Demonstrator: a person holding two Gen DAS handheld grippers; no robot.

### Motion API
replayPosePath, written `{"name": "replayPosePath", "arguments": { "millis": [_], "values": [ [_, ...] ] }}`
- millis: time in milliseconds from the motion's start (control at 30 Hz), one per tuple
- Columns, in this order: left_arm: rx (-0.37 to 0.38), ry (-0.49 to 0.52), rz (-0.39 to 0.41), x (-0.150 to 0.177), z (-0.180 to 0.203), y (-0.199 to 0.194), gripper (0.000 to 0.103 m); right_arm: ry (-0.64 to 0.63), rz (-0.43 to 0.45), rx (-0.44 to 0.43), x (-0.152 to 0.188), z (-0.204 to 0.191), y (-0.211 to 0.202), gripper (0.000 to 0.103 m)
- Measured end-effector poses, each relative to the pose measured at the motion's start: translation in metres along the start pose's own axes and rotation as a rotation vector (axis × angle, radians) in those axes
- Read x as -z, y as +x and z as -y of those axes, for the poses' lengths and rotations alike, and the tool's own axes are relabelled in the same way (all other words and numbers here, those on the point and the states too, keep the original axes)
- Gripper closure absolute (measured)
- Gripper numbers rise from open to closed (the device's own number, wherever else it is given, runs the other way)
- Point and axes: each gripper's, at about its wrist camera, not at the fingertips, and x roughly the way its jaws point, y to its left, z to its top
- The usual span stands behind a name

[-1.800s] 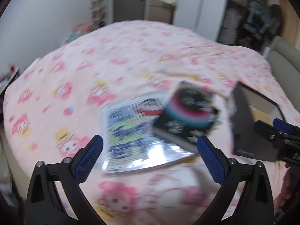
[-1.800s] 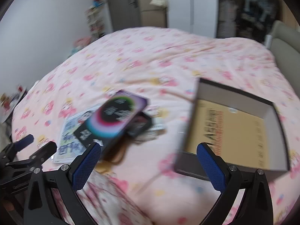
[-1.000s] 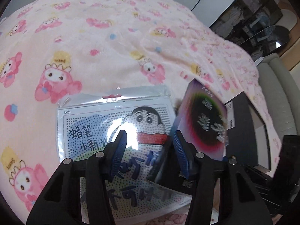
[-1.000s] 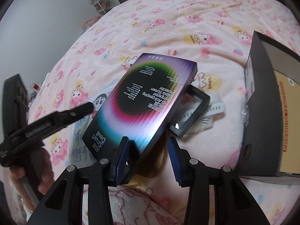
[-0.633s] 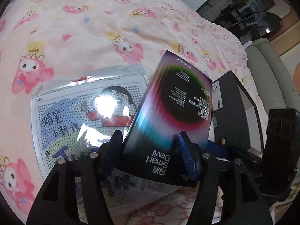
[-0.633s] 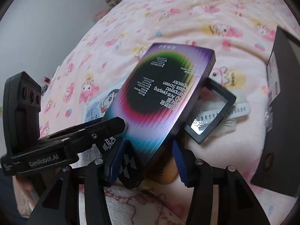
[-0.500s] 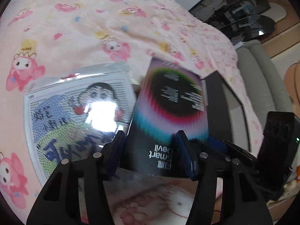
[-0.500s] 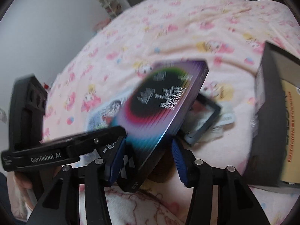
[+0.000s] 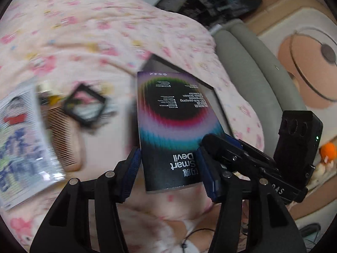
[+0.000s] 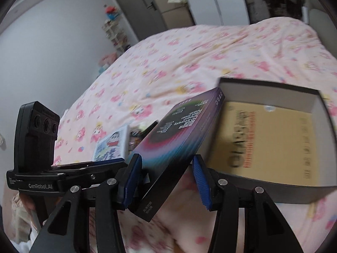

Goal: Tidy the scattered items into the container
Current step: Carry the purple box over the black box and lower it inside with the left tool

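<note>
Screen-protector box (image 9: 174,126) clamped by left gripper (image 9: 168,168) and right gripper (image 10: 166,175), beside open black container (image 10: 316,105); comb (image 9: 63,139), 1 sticker sheet (image 9: 19,139), square frame (image 9: 84,107) left outside.

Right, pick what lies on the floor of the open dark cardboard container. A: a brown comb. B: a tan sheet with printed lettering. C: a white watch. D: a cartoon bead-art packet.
B: the right wrist view shows only a tan printed sheet on the floor of the open dark cardboard container.
</note>
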Motion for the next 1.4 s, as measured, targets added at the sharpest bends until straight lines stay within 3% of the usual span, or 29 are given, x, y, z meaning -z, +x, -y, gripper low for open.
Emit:
{"name": "replayPosePath", "arguments": {
  "millis": [267, 467, 633, 767, 933, 1100, 1267, 1400],
  "values": [
    [0.015, 0.057, -0.086, -0.025, 0.068, 0.087, 0.048, 0.055, 0.059, 0.098, -0.007, 0.079, -0.038, 0.057],
    [-0.016, 0.06, -0.165, -0.044, 0.088, 0.156, 0.048, 0.092, 0.041, 0.146, -0.013, 0.149, -0.028, 0.058],
    [-0.055, 0.05, -0.228, -0.055, 0.09, 0.199, 0.048, 0.174, 0.023, 0.12, -0.008, 0.197, -0.019, 0.058],
    [-0.102, 0.054, -0.272, -0.05, 0.087, 0.222, 0.048, 0.197, -0.022, 0.121, -0.002, 0.214, -0.007, 0.059],
    [-0.097, 0.008, -0.335, -0.046, 0.076, 0.242, 0.055, 0.202, -0.043, 0.144, 0.0, 0.219, 0.005, 0.074],
    [-0.143, 0.01, -0.301, -0.052, 0.074, 0.233, 0.055, 0.192, -0.053, 0.147, -0.002, 0.22, 0.01, 0.074],
    [-0.279, -0.025, -0.223, -0.062, 0.064, 0.22, 0.055, 0.176, 0.024, 0.224, -0.004, 0.216, -0.015, 0.074],
    [-0.299, -0.075, -0.288, -0.064, 0.058, 0.24, 0.055, 0.21, 0.103, 0.312, -0.003, 0.227, -0.042, 0.074]
  ]
}}
